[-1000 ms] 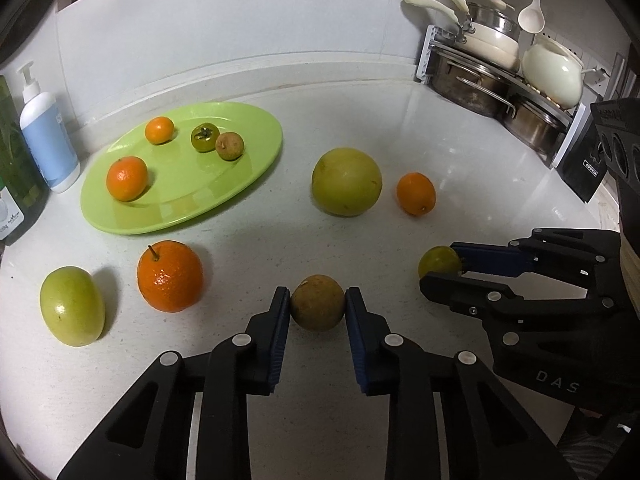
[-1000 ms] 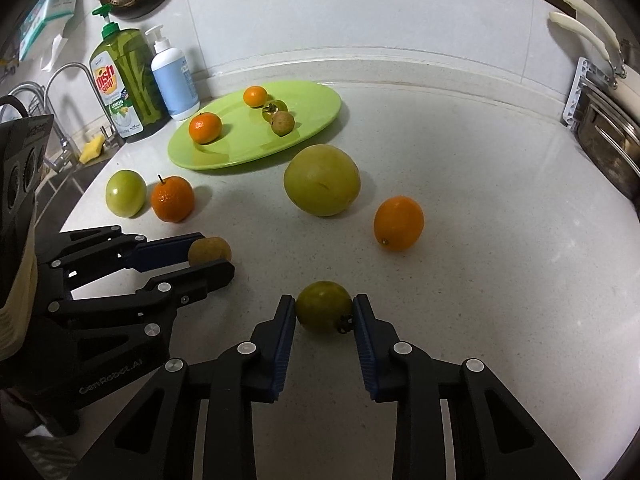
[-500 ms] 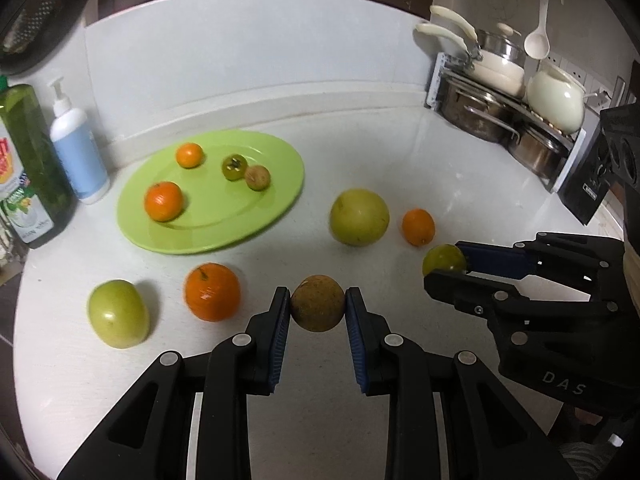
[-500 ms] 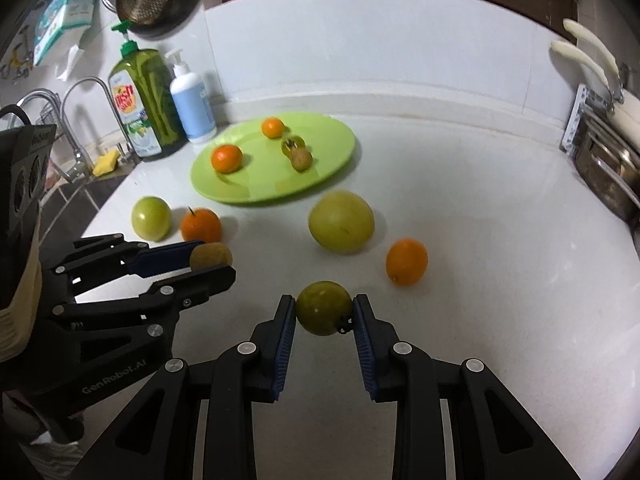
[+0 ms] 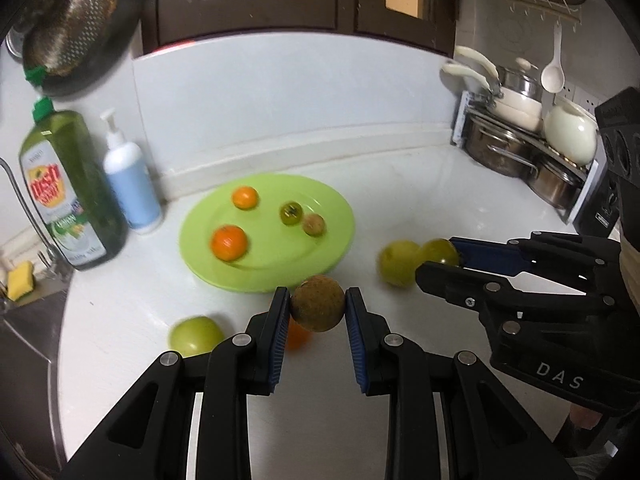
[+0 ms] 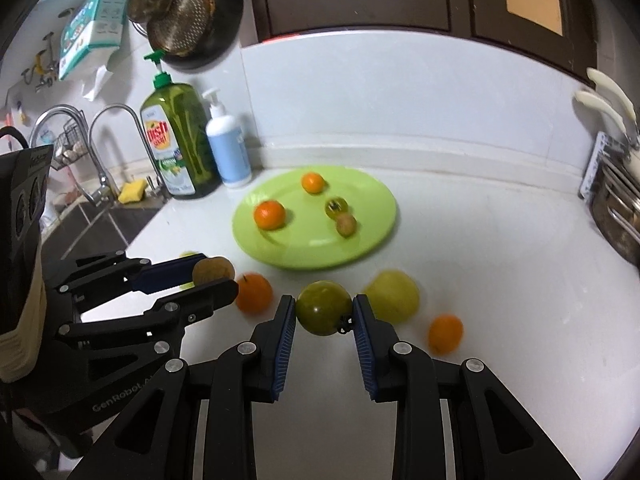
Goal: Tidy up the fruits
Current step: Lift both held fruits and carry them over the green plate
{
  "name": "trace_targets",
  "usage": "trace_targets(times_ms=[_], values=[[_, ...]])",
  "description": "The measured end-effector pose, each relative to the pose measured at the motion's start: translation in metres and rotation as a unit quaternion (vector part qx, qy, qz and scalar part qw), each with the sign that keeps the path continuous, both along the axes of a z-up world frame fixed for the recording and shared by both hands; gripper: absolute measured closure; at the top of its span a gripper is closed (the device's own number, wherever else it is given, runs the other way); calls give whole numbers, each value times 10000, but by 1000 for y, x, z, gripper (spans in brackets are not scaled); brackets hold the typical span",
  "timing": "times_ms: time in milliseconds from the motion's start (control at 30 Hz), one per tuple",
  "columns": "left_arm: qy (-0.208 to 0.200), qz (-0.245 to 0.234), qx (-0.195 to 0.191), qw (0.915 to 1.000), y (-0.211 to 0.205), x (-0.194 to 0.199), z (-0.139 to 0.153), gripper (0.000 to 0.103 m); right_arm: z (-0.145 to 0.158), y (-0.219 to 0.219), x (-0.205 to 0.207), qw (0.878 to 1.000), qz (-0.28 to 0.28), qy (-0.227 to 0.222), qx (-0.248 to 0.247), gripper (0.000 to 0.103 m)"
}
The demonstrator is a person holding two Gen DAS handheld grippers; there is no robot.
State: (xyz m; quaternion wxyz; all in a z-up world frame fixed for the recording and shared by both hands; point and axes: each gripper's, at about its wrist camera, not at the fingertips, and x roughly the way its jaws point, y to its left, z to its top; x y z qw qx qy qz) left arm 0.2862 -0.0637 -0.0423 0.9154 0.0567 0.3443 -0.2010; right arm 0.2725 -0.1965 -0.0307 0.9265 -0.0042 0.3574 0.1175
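My left gripper [image 5: 318, 308] is shut on a brown round fruit [image 5: 317, 308] and holds it above the white counter, in front of the green plate [image 5: 320, 252]. My right gripper [image 6: 324, 314] is shut on a dark green fruit [image 6: 323, 313], also lifted; it shows at the right in the left wrist view [image 5: 439, 252]. The plate [image 6: 372, 216] holds two small oranges [image 6: 270, 214], a green fruit [image 6: 335, 207] and a brown fruit [image 6: 346, 224]. On the counter lie a large yellow-green fruit [image 6: 394, 296], an orange [image 6: 445, 333], another orange [image 6: 254, 293] and a green apple [image 5: 196, 335].
A green dish soap bottle [image 6: 180, 140] and a blue pump bottle [image 6: 228, 148] stand behind the plate by the sink [image 6: 100, 216]. A rack of pots [image 5: 524, 140] fills the back right corner. The counter's left edge drops to the sink.
Both grippers have risen and moved toward the plate with their fruits still held. The fruits on the counter now sit lower and nearer in both views.
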Motion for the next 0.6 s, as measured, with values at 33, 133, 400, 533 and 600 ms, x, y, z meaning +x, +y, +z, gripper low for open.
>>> trace_targets(times_ms=[33,133,400,533,600], values=[[-53,22,16,10000,3,2,3,75,3,3,3,10000,26,-34,36,73],[-136,66,22,9999,11,7,10,75,10,11,11,9999,60,-119,80,73],[-312,120,33,9994,30,24,26,75,25,30,34,9995,126,-269,85,73],[-401,124,97,9991,34,34,31,75,30,38,48,9994,128,-300,87,73],[-452,101,142,9988,35,41,34,75,32,42,57,9994,129,-305,93,73]])
